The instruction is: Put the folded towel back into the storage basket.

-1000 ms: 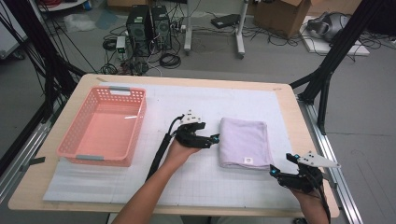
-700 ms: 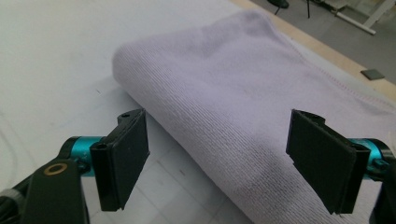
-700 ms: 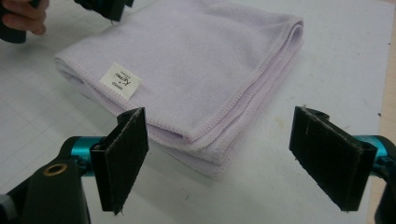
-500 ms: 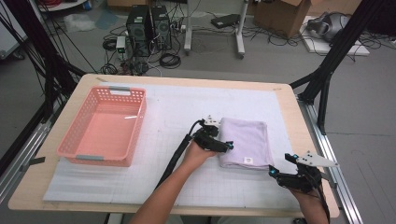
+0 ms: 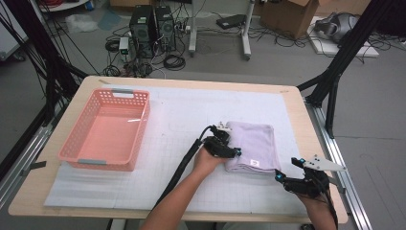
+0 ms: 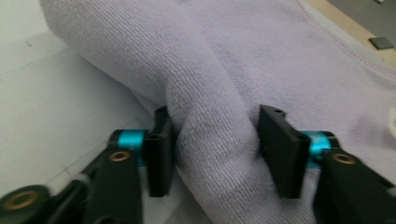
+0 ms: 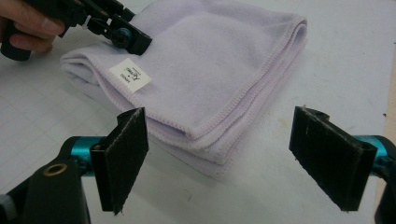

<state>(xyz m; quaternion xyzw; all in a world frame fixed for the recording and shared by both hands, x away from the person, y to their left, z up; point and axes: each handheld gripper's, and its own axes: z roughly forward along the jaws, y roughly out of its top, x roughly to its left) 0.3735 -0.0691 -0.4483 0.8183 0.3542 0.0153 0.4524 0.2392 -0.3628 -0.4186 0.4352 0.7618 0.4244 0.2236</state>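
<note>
**Caller:** Left gripper view has your left tongs [image 6: 212, 140] just closing in, a thick ridge of the lilac towel [image 6: 280, 60] bunched between the pads and pressed from both sides. You're gripping it at its left edge, folded flat on the white mat [image 5: 177, 115] toward the right of the surface [image 5: 287, 93].

**Spotter:** And your right tongs [image 7: 233, 161] stand released, jaws wide, just short of the near corner. Nothing in them.

**Caller:** Here's the risk: you've pinched a hump, maybe only the top layers. Lift now and the fold could peel open, lower layers dragging.

**Spotter:** One-sided lift, too. With the right end unsupported, the towel may droop and unfold before it gets anywhere near the pink basket [image 5: 107, 129].

**Caller:** And terry is slippery when bunched. A shallow bite could slide out.
</note>
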